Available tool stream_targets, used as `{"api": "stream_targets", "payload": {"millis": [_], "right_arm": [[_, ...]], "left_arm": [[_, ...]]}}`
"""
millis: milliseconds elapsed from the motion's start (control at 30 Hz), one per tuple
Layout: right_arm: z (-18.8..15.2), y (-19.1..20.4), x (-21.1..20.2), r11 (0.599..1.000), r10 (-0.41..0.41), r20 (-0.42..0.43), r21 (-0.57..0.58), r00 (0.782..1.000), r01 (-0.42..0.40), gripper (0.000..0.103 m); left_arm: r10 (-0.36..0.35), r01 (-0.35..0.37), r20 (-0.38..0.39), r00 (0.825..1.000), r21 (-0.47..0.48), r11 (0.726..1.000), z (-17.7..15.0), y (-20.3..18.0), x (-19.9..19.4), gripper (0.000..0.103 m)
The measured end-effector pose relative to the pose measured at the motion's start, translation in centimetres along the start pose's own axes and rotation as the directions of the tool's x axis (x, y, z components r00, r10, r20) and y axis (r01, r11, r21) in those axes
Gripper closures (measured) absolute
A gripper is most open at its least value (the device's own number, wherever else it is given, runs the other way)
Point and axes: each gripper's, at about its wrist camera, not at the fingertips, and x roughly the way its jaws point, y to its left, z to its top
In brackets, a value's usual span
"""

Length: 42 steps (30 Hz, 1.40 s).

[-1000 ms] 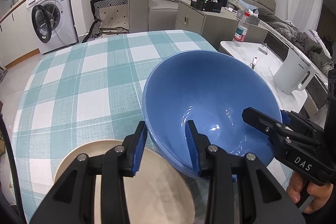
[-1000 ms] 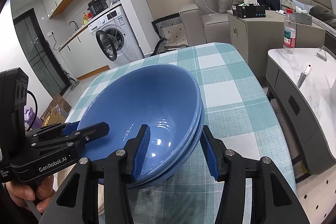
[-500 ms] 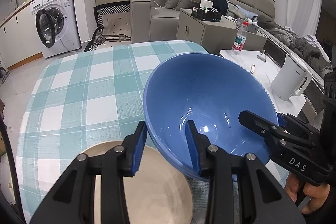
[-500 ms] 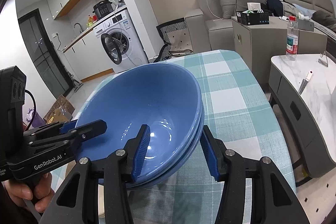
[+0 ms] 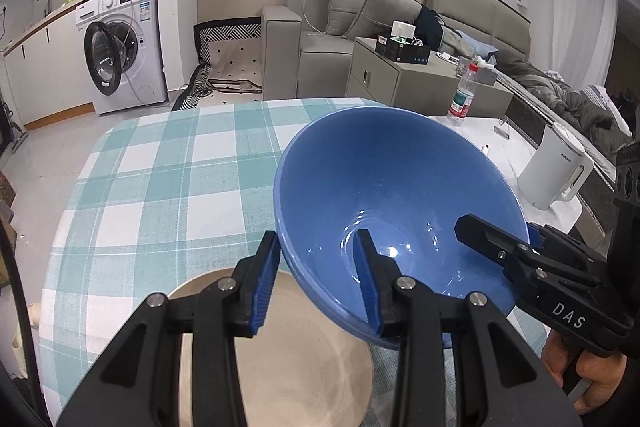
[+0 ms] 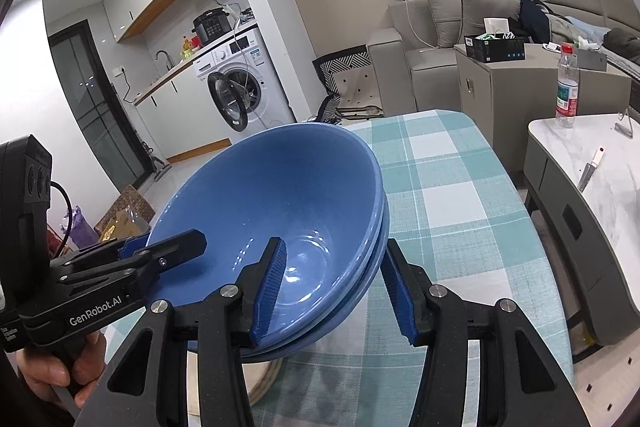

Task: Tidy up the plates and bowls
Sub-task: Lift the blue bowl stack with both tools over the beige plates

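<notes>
Both claws straddle opposite rims of the stacked blue bowls (image 5: pixel 384 195): left claw (image 5: pixel 316 279) and right claw (image 6: pixel 332 287) each clamped on them above the beige plate (image 5: pixel 280 367).

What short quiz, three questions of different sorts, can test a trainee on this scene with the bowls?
1. True or false: both grippers grip the blue bowls by the rim.
2. How many blue bowls are nested? A) one B) two C) four
3. Fill in: beneath the left gripper lies a beige ____.

Key: 1 true, the right gripper also has one jaw inside and one outside; 2 B; 3 plate.
</notes>
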Motion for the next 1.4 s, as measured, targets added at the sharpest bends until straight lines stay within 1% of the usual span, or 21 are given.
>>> {"api": "stream_targets", "payload": {"millis": [233, 400, 733, 1400], "right_arm": [[-0.3, 1.6, 0.4, 1.0, 0.023, -0.008, -0.013, 1.0, -0.023, 0.052], [-0.5, 2.8, 0.8, 0.999, 0.034, -0.013, -0.033, 0.999, -0.034, 0.052], [-1.2, 4.8, 1.6, 0.996, 0.073, -0.033, -0.049, 0.997, -0.074, 0.052], [-2.8, 8.0, 3.7, 0.987, 0.122, -0.088, -0.099, 0.989, -0.13, 0.052]], "left_arm": [[0.03, -0.029, 0.031, 0.999, -0.031, 0.999, -0.5, 1.2, -1.0, 0.067], [0.061, -0.059, 0.051, 0.997, -0.036, 0.998, -1.0, 2.1, -1.8, 0.067], [0.073, -0.069, 0.057, 0.996, -0.067, 0.995, -2.2, 4.4, -2.6, 0.067], [0.148, -0.141, 0.058, 0.987, -0.118, 0.983, -4.8, 7.3, -3.8, 0.067]]}}
